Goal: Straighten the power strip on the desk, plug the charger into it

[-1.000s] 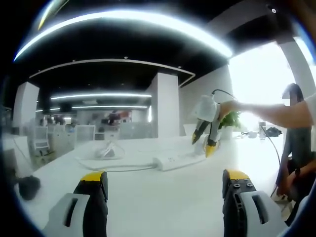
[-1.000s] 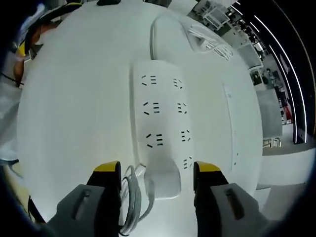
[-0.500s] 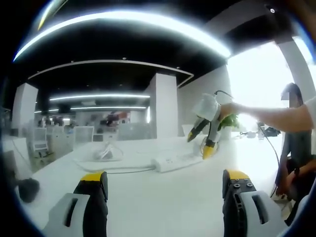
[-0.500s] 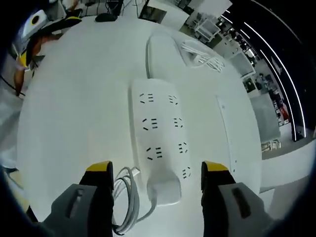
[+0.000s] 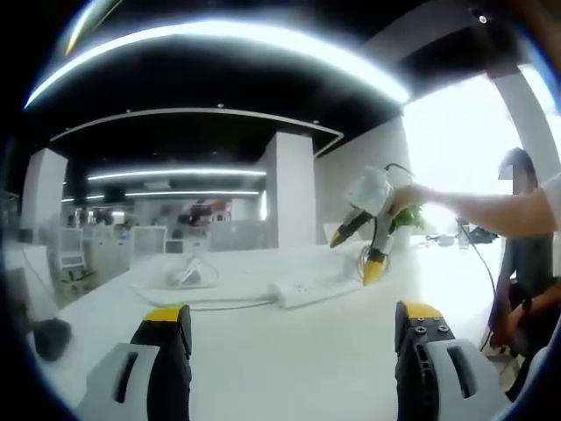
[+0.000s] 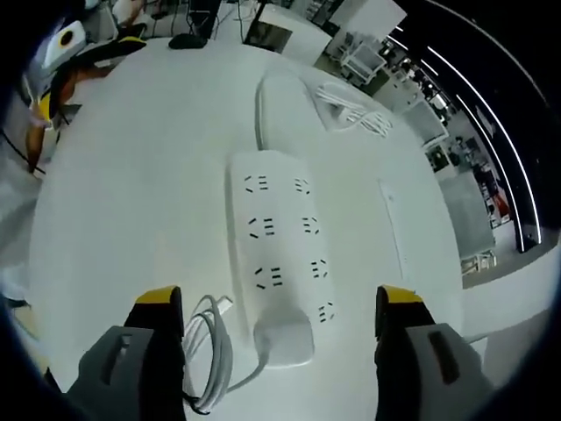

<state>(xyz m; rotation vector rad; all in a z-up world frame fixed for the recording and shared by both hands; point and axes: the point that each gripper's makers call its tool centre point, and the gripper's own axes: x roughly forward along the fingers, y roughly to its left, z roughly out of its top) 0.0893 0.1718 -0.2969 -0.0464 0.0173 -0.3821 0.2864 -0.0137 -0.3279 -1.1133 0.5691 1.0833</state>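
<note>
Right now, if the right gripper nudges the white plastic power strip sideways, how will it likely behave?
The white plastic power strip looks rigid and lies flat, so it should probably slide or pivot rather than tip. The smooth white desk likely offers little grip. Its white cable, looped beside the near end, may drag or tug.

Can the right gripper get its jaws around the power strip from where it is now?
Probably yes. The right gripper is open above the power strip, whose near end lies between its jaws; only a loose white cable lies beside it.
</note>
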